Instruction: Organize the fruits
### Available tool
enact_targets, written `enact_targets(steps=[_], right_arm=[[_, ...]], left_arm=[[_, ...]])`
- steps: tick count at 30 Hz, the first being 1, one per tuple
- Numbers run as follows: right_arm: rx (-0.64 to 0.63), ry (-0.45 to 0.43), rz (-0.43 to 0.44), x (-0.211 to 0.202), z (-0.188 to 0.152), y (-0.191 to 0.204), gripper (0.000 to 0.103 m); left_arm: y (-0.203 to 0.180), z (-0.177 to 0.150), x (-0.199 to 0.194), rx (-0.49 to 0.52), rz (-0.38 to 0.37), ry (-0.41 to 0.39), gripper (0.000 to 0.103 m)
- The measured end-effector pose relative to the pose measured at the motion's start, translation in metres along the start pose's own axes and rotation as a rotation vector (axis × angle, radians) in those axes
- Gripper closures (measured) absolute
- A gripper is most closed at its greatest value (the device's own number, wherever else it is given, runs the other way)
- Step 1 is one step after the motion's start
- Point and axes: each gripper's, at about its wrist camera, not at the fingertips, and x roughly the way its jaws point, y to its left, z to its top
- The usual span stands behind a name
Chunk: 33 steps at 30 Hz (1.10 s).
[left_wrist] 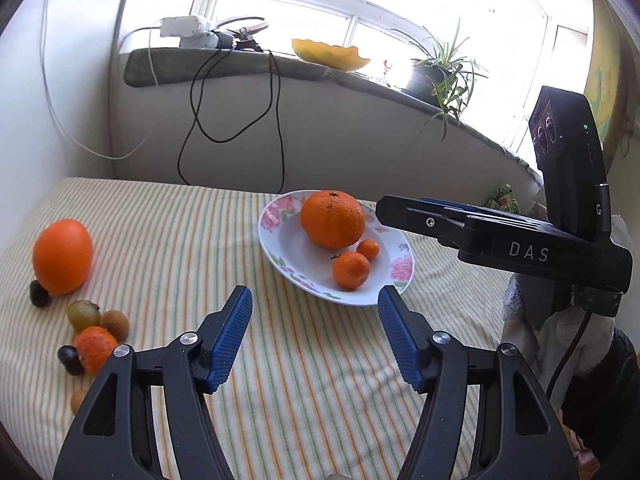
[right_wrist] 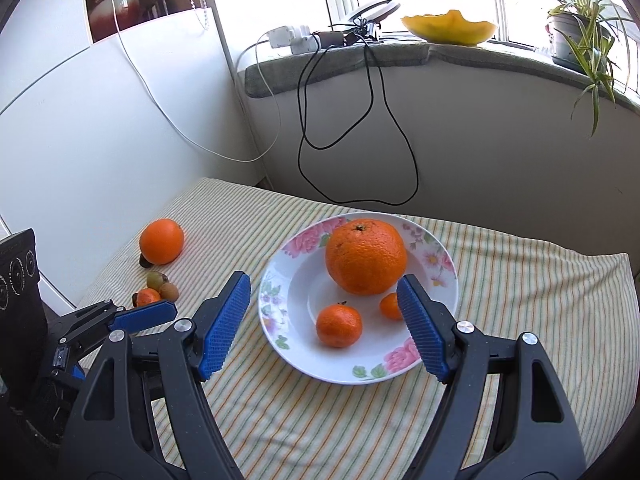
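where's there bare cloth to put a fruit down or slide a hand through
Bare striped cloth lies between the lone orange and the plate, and in front of the plate toward the grippers. The plate's near-left floor is free. It is crowded at the pile of small fruit below the orange.

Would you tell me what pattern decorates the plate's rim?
Pink flowers with green leaves on the white plate, clearest in the right wrist view.

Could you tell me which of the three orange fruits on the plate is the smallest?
The tiny mandarin at the right, between the big orange and the mid-sized mandarin on the floral plate; it is clearly smaller than both.
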Motion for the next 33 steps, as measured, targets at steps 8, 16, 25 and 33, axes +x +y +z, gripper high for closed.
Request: enact_targets(steps=[8, 16, 25, 33], right_arm=[[-0.028, 0.010, 0.053, 0.005, 0.001, 0.027, 0.025], [-0.056, 0.033, 0.114, 0.015, -0.002, 0.055, 0.025], [-0.086, 0.085, 0.194, 0.036, -0.007, 0.091, 0.025], [-0.108, 0.150, 0.260, 0.061, -0.017, 0.127, 0.025]], left_arm=[[0.023, -0.008, -0.022, -0.008, 0.066, -0.016, 0.038], [0.054, -0.024, -0.043, -0.038, 0.138, -0.013, 0.038], [0.096, -0.050, -0.063, -0.107, 0.213, 0.015, 0.038], [0.118, -0.067, -0.063, -0.145, 0.229, 0.047, 0.048]])
